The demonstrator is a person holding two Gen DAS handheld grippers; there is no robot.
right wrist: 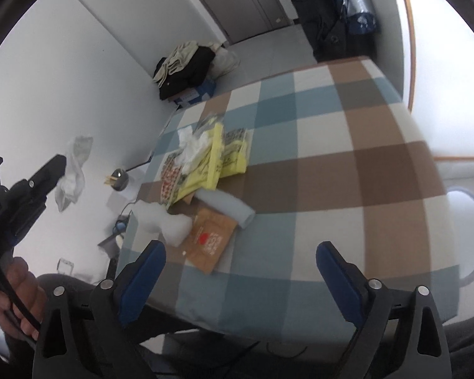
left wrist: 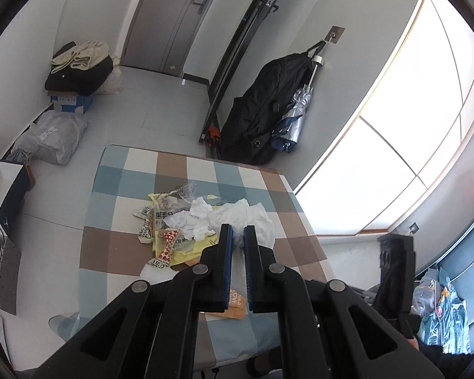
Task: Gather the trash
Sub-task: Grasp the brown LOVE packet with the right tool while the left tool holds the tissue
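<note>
While the left gripper (left wrist: pixel 237 232) is clamped on a crumpled white tissue (right wrist: pixel 71 173), held up in the air off the left edge of the desk (right wrist: pixel 379 164), the right gripper (right wrist: pixel 240 268) hangs over the near edge with its jaws wide apart and nothing between them. No earlier look is at hand, so only that open stance can be told. A hand (right wrist: pixel 14 297) wraps the left gripper's handle at the lower left of the right wrist view.

On the desk's checked cloth, nearest the near edge, lies a brown paper packet (right wrist: pixel 210 241) with a red mark. Touching its left side is a lump of white tissue (right wrist: pixel 161 221), and just beyond it a pale grey roll (right wrist: pixel 227 207) lies on its side. Farther back sits the main trash heap: yellow wrappers (right wrist: pixel 218 161), a red-and-white checked wrapper (right wrist: pixel 167 183) and more white tissues (right wrist: pixel 189 145), all overlapping.

Beyond the desk's far edge, on the floor, a pile of clothes (left wrist: pixel 79 66) rests on a blue box (left wrist: pixel 72 102), and a black bag (left wrist: pixel 265 110) and folded umbrella (left wrist: pixel 295 117) hang on the wall.
</note>
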